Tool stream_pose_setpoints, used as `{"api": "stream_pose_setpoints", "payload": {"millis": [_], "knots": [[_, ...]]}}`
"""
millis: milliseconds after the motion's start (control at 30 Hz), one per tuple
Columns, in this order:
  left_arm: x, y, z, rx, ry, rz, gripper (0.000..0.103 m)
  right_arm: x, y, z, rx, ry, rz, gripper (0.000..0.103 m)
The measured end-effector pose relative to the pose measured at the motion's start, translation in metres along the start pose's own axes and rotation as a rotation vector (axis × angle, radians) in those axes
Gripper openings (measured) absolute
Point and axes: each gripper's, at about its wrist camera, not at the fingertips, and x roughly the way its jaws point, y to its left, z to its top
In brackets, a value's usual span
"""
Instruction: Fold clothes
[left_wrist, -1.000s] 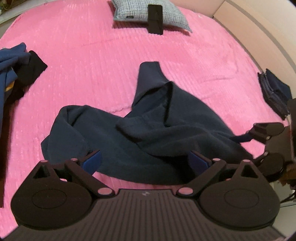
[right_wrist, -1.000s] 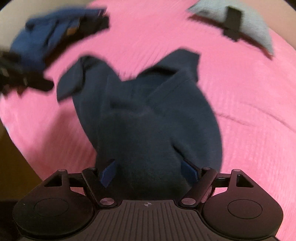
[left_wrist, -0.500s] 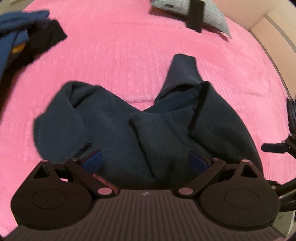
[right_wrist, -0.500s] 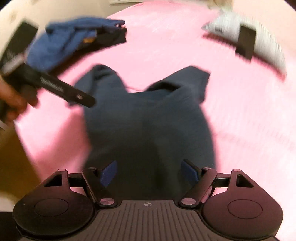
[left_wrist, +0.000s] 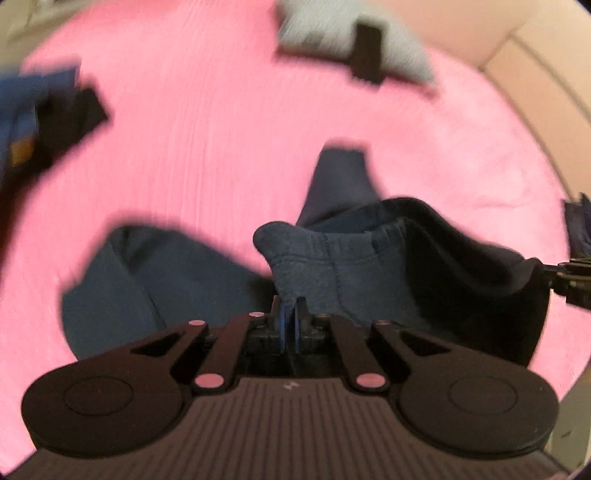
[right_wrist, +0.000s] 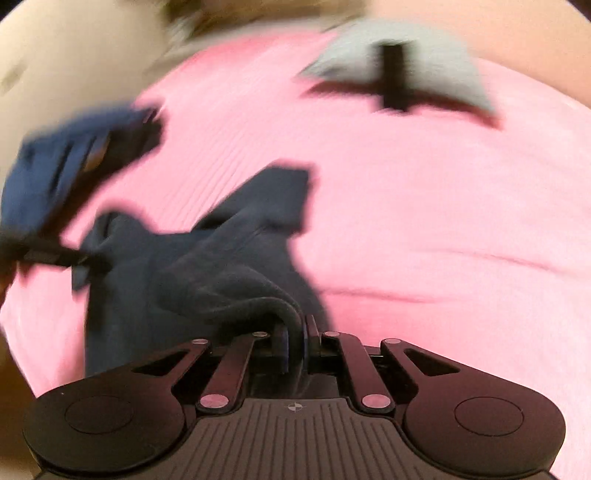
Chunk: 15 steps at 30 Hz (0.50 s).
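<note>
A dark navy garment (left_wrist: 332, 266) lies crumpled on the pink bed cover (left_wrist: 207, 140). My left gripper (left_wrist: 289, 314) is shut on its ribbed hem, which stands up in a fold just ahead of the fingers. In the right wrist view the same navy garment (right_wrist: 207, 266) trails away to the left, and my right gripper (right_wrist: 293, 339) is shut on a rolled edge of it. The right gripper's tip (left_wrist: 569, 273) shows at the right edge of the left wrist view, holding the cloth. The left gripper (right_wrist: 55, 254) appears blurred at the left of the right wrist view.
A pile of blue and black clothes (left_wrist: 40, 118) lies at the far left of the bed. A grey pillow with a black object on it (left_wrist: 354, 55) sits at the far end. A folded dark stack (left_wrist: 578, 229) rests at the right edge.
Both grippers went from open over the garment to shut on its edge. The cloth is now lifted into folds at each gripper, and both views are blurred by motion.
</note>
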Motion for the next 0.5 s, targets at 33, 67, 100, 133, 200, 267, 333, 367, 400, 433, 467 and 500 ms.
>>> {"api": "stream_pose_setpoints", "payload": {"millis": [33, 67, 100, 133, 200, 267, 333, 367, 400, 433, 467, 500], "knots": [[-0.016, -0.003, 0.009, 0.046, -0.037, -0.007, 0.002, -0.017, -0.006, -0.002, 0.054, -0.023, -0.007, 0.005], [-0.034, -0.005, 0.019, 0.099, -0.082, -0.024, 0.002, -0.038, -0.011, -0.005, 0.109, -0.048, -0.014, 0.004], [-0.046, -0.007, 0.028, 0.143, -0.117, -0.042, 0.002, -0.058, -0.016, -0.008, 0.165, -0.073, -0.022, 0.004], [-0.057, -0.008, 0.036, 0.184, -0.144, -0.058, 0.002, -0.077, -0.014, -0.014, 0.209, -0.097, -0.027, 0.004], [-0.079, -0.007, 0.053, 0.262, -0.191, -0.084, 0.002, -0.114, -0.005, -0.027, 0.288, -0.143, -0.037, 0.004], [-0.102, -0.006, 0.066, 0.334, -0.232, -0.109, 0.002, -0.143, 0.015, -0.040, 0.352, -0.174, -0.018, 0.004], [-0.130, -0.008, 0.081, 0.418, -0.275, -0.109, 0.002, -0.167, 0.040, -0.054, 0.422, -0.196, 0.040, 0.004], [-0.149, -0.008, 0.090, 0.467, -0.304, -0.103, 0.002, -0.179, 0.051, -0.061, 0.459, -0.208, 0.077, 0.004], [-0.166, -0.010, 0.100, 0.518, -0.329, -0.090, 0.002, -0.191, 0.063, -0.063, 0.495, -0.223, 0.123, 0.004], [-0.183, -0.012, 0.110, 0.568, -0.351, -0.074, 0.002, -0.203, 0.072, -0.066, 0.530, -0.241, 0.178, 0.004], [-0.198, -0.018, 0.121, 0.625, -0.376, -0.055, 0.002, -0.215, 0.079, -0.070, 0.553, -0.267, 0.224, 0.004], [-0.212, -0.027, 0.133, 0.682, -0.409, -0.039, 0.002, -0.228, 0.085, -0.074, 0.573, -0.295, 0.266, 0.004]]}}
